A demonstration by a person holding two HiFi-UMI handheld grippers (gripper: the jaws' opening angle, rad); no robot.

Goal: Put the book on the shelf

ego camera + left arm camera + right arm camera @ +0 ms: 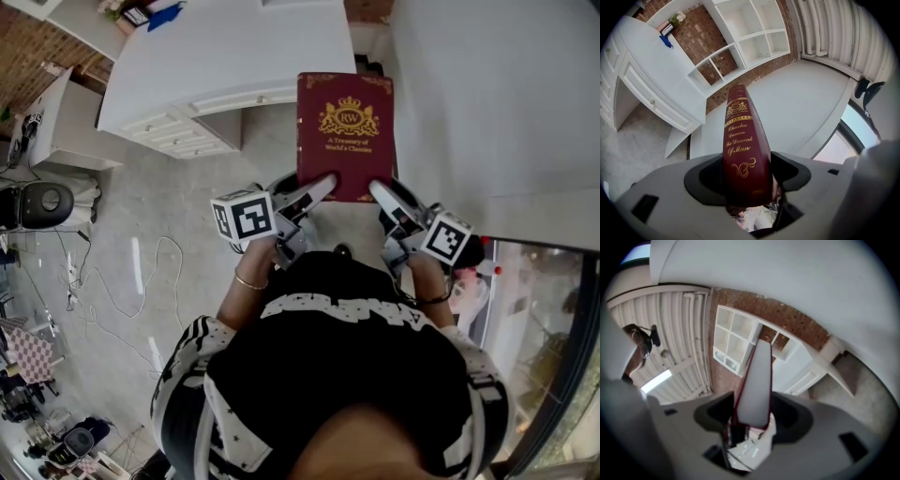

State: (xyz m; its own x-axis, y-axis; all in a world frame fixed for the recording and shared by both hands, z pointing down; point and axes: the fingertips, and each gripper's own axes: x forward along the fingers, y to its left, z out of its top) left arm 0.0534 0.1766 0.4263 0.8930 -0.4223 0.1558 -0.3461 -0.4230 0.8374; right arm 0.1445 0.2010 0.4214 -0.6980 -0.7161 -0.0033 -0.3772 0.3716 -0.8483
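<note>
Left tongs and right tongs each pinched a near corner of the dark red, gold-lettered hardback book, held aloft: stiff, probably hefty, best gripped at the spine and fore-edge.

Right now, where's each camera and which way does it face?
Head view: on the person's head, steeply down on the red book; torso, forearms, left gripper, right gripper show.
Left gripper view: on the left gripper, along jaws shut on the book's spine, toward the white shelf.
Right gripper view: on the right gripper, along jaws shut on the page edge, toward the shelf.
Shared: book in all; shelf in both gripper views.
</note>
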